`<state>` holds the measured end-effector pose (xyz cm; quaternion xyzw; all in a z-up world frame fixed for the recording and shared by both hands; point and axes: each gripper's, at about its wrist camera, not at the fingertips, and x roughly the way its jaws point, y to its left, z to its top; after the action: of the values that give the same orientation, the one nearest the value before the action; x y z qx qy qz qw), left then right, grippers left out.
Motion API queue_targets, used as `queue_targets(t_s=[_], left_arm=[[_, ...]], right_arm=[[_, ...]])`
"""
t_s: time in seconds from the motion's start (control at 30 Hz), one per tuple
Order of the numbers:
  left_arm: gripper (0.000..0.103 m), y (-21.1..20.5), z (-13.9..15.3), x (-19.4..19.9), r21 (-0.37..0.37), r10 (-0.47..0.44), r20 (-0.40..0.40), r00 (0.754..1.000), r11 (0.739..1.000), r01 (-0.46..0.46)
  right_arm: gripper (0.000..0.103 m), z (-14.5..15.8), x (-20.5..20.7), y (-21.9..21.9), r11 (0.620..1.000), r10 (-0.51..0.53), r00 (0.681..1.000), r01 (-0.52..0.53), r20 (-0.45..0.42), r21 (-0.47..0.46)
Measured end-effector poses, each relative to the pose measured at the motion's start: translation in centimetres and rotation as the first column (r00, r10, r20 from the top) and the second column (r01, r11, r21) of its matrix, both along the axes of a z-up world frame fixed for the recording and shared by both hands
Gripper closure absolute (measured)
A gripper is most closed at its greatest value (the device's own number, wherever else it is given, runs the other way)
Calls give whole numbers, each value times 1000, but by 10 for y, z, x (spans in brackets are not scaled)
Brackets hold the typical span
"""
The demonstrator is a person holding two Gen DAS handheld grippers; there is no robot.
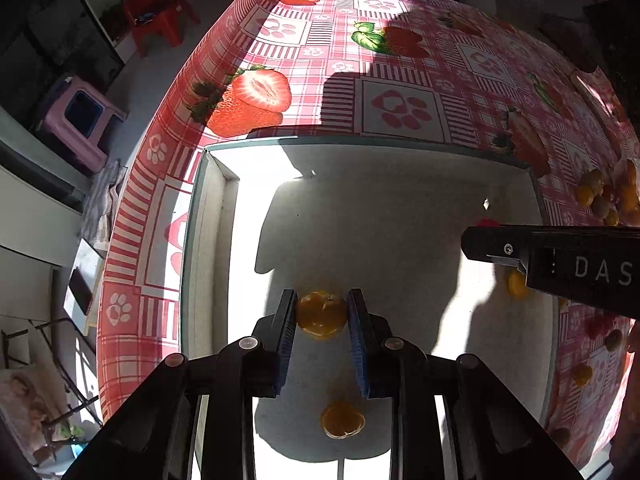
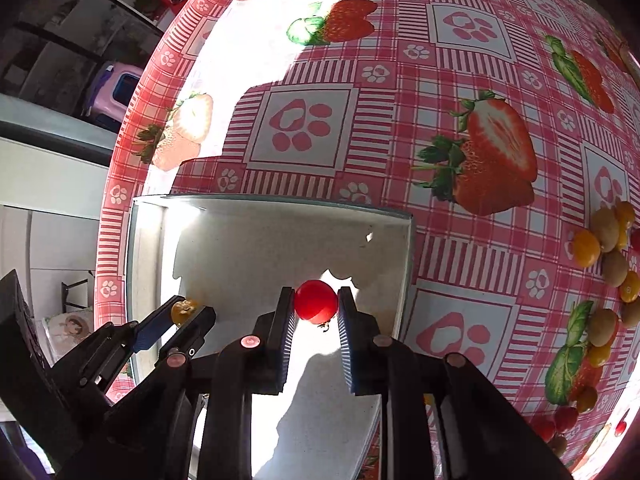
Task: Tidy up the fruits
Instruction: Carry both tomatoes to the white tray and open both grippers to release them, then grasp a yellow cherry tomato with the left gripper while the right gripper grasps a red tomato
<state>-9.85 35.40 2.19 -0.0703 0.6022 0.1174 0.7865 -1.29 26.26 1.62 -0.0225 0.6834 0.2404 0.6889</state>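
— Where do we stand on the left side?

— Our left gripper (image 1: 321, 312) hangs over the white box (image 1: 212, 216), and its fingers (image 1: 285, 320) are pressed on an orange fruit (image 1: 321, 314) at the tips. From the right wrist view we see the same left gripper (image 2: 188, 312) low at the left with the orange fruit (image 2: 183, 311) pinched between its blue pads.

— And the right?

— Our right gripper (image 2: 316, 305) holds a red cherry tomato (image 2: 316, 301); the fingers (image 2: 283, 316) are narrowed onto it from both sides, above the floor of the white box (image 2: 406, 264). In the left wrist view the right gripper (image 1: 560, 256) reaches in from the right edge, and we cannot see its tips there.

— What already lies in the box?

— One orange piece (image 1: 342, 420) on the box floor below our left fingers, and another orange fruit (image 1: 516, 284) partly hidden under the right gripper.

— And the rest of the fruit?

— A loose pile of yellow, tan and red fruits (image 2: 608, 248) sits on the counter (image 2: 400, 120), right of the box, on the strawberry-print cloth. We see the same pile (image 1: 612, 196) at the far right of the left view.
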Motion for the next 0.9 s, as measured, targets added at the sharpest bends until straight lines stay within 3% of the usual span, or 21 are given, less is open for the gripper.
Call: queue_targets(t_s=[0.07,0.1,0.17,0.4,0.6,0.9], left_arm=[[26,1,0,0,9,7,-4,1000,1000,-7],[24,2,2,-2,21,16,15,1000,1000,-17],[24,3,4,-4,27,21,16,1000,999,-21],[24,2,10,-7,40,3,2,1000,999,-3],[24,-16,25,-6,57,-31,8,999,998,31],[24,-76,48,7,63,-169,36,985,984,167]], right_arm=[[79,-3,0,2,1000,0,1000,0,3,-10],[76,-3,1,4,1000,5,1000,-5,3,-7],[69,-3,1,6,1000,14,1000,-14,-6,-2],[22,19,7,-1,997,-15,1000,15,-2,78],[21,46,4,-25,992,-56,998,52,30,112],[21,55,1,-109,980,-189,981,186,43,70]])
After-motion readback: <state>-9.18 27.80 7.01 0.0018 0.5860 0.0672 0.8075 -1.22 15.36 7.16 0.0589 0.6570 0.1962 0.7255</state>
